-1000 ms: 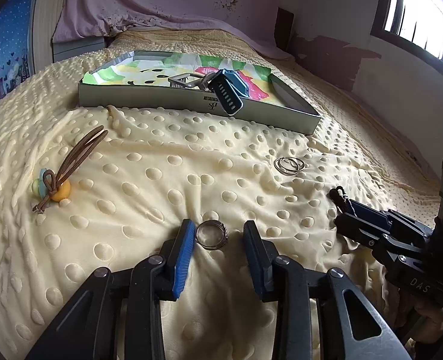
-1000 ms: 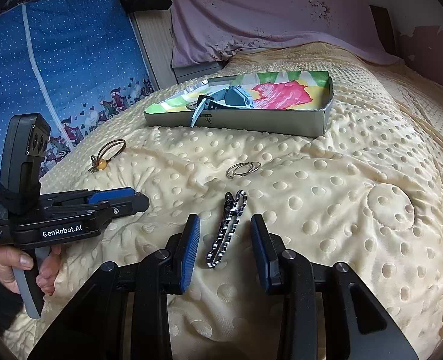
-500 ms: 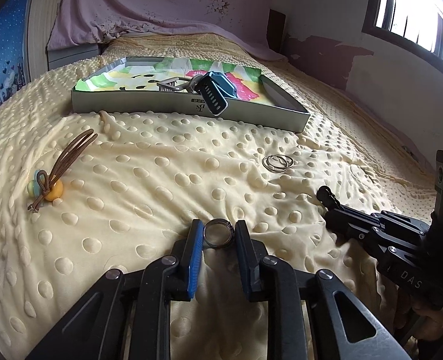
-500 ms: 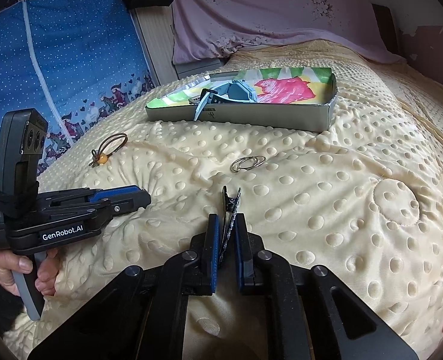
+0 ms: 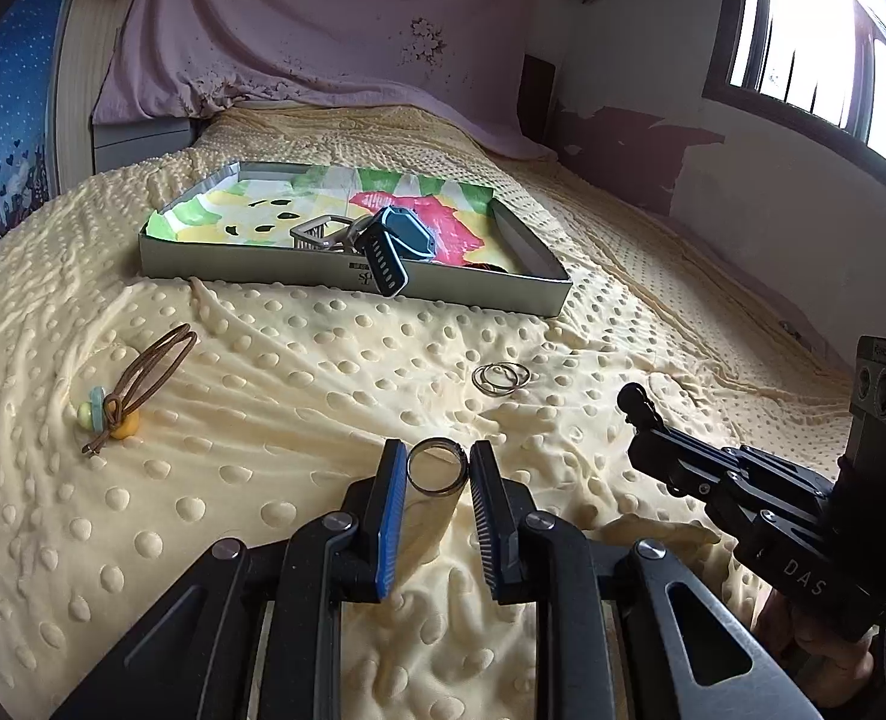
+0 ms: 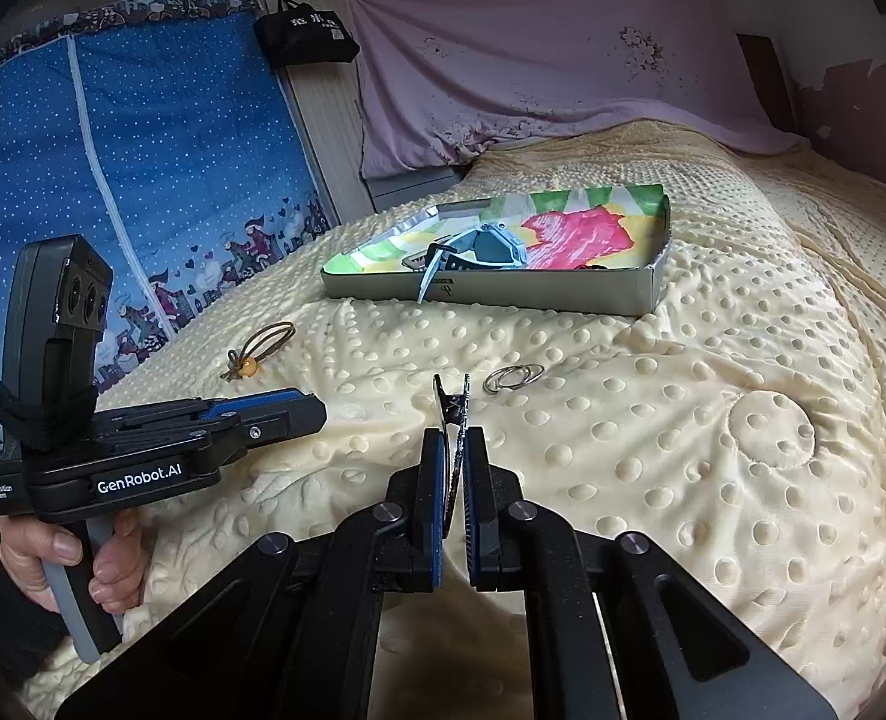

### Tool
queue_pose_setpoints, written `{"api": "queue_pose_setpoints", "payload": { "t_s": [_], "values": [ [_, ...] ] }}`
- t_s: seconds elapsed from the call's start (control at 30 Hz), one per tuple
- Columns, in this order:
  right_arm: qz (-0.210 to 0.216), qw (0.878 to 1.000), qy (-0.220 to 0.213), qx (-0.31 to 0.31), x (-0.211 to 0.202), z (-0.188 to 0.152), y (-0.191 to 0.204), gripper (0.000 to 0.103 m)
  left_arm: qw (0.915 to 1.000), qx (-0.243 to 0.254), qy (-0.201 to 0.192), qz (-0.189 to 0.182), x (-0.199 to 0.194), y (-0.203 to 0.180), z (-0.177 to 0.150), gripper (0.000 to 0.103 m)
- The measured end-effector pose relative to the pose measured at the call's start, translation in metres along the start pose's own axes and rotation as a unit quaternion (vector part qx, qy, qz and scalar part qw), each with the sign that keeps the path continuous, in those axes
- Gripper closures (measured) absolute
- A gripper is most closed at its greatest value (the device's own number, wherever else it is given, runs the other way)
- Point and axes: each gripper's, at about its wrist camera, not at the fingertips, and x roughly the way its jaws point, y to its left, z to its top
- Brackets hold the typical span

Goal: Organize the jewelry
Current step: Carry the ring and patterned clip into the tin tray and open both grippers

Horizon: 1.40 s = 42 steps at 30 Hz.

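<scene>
Left wrist view showed the left hand-held gripper [image 5: 437, 471] closed down on a silver ring [image 5: 437, 468], its blue pads pressing the ring's two sides and holding it just above the yellow dotted bedspread [image 5: 299, 372] near the bed's front edge. In the right wrist view the right hand-held gripper [image 6: 455, 450] was clamped nearly fully together on a black-and-white patterned hair clip [image 6: 456, 414], which stuck out upright past the fingertips. A pair of thin wire hoops [image 5: 500, 377] lay on the bedspread between the grippers and the tray [image 5: 251, 258], apart from both. Toward the bed's left side lay a brown hair tie with a yellow and a green bead [image 5: 125, 396], well apart from the hoops. The shallow grey tray, lined with bright printed paper, sat toward the head of the bed; inside it a blue watch [image 5: 395, 240] leaned with its strap hanging over the tray's front wall, beside a square metal piece [image 5: 317, 231]. A hand [image 6: 77, 564] gripped the left gripper's handle at the right wrist view's lower left. A pink sheet [image 6: 563, 78] hung behind the bed.
</scene>
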Motion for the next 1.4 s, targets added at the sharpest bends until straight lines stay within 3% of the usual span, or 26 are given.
{"api": "queue_pose_setpoints", "payload": {
  "t_s": [0.13, 0.2, 0.43, 0.83, 1.13, 1.4],
  "values": [
    [0.002, 1.000, -0.005, 0.002, -0.005, 0.002, 0.000, 0.097, 1.0000, -0.005, -0.001, 0.002, -0.006, -0.003, -0.001, 0.083],
    [0.002, 1.000, -0.005, 0.003, -0.006, 0.003, 0.000, 0.097, 0.9998, -0.012, 0.002, -0.016, -0.008, -0.005, -0.004, 0.083],
    [-0.001, 1.000, -0.005, 0.006, -0.013, 0.002, 0.001, 0.097, 0.9999, -0.007, -0.001, -0.008, -0.017, -0.020, -0.008, 0.083],
    [-0.016, 0.999, -0.028, 0.013, -0.018, 0.028, -0.016, 0.097, 0.9991, -0.019, -0.038, 0.004, -0.017, -0.021, 0.032, 0.083],
    [-0.039, 0.998, -0.040, 0.003, 0.029, 0.080, -0.022, 0.097, 0.9920, -0.058, -0.079, 0.080, 0.017, 0.019, 0.090, 0.083],
    [-0.061, 0.998, -0.003, 0.029, 0.101, 0.111, -0.038, 0.097, 0.9869, -0.090, -0.070, 0.114, 0.068, 0.067, 0.125, 0.083]
  ]
}}
